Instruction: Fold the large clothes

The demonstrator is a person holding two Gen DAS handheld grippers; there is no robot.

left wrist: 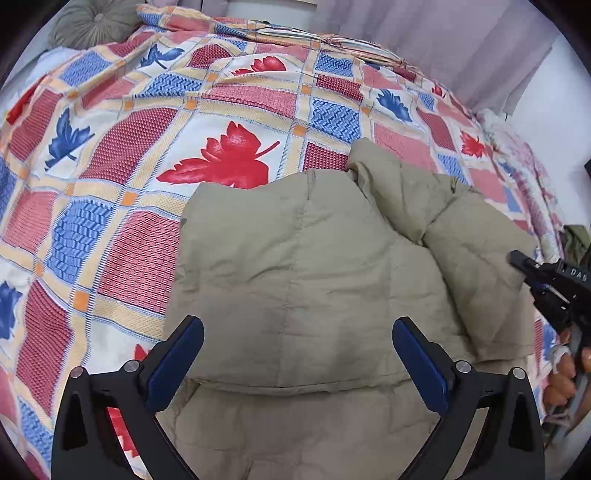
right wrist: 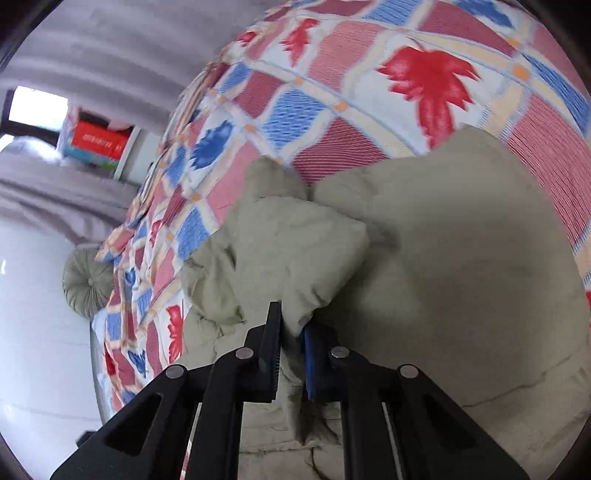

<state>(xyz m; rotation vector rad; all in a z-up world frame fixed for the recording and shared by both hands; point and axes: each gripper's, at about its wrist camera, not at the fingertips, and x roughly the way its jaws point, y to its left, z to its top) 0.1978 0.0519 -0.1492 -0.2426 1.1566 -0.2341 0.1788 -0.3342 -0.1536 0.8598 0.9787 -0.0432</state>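
A khaki padded jacket (left wrist: 295, 258) lies on the bed, its lower part folded up over itself. One sleeve (left wrist: 461, 229) is bunched across its right side. My left gripper (left wrist: 298, 325) hovers over the jacket's near fold, open, blue pads wide apart with nothing gripped. My right gripper (left wrist: 517, 260) comes in from the right edge at the sleeve. In the right wrist view the right gripper (right wrist: 291, 321) is shut on a puffy fold of the jacket (right wrist: 443, 258), with fabric pinched between its fingers.
A checked bedspread (left wrist: 147, 147) with red and blue leaves covers the bed. A round grey cushion (left wrist: 92, 22) sits at the far corner, curtains (left wrist: 443, 37) behind. A person's hand (left wrist: 561, 384) holds the right gripper. A shelf with a red box (right wrist: 99, 138) stands beyond white floor (right wrist: 37, 332).
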